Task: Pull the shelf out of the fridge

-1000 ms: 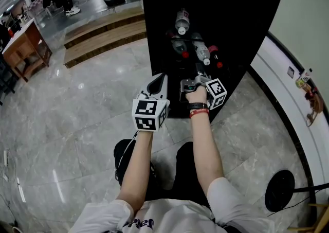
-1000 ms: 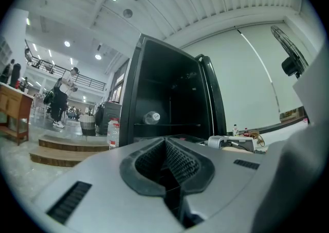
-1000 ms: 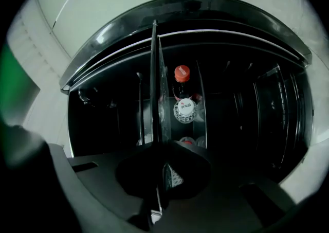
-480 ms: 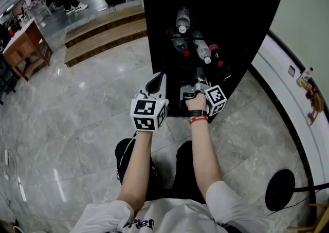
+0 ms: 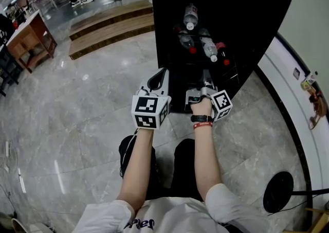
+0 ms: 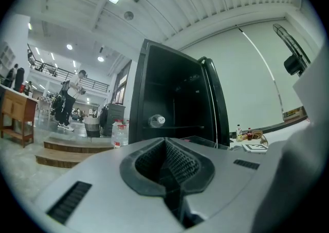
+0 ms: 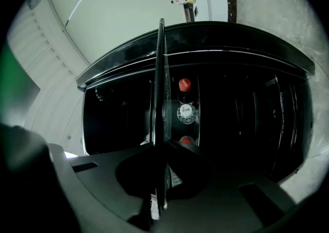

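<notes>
Right tool (image 7: pixel 160 149) clamped on front edge of glass shelf (image 7: pixel 160 67). Hand has eased back toward body since a second ago; shelf seems to follow. Pull likely under way. Shelf still mostly inside black fridge (image 5: pixel 257 16), bottles (image 5: pixel 208 49) lying on it. Left tool (image 6: pixel 165 161) jaws together, nothing between, idle left of fridge. Floor (image 5: pixel 77 113) glossy grey stone. Far: wooden steps (image 5: pixel 108 31), table (image 5: pixel 28 39), person (image 6: pixel 72 98).

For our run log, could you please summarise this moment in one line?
left gripper shut, empty | right gripper shut on clear glass shelf edge | black fridge open
</notes>
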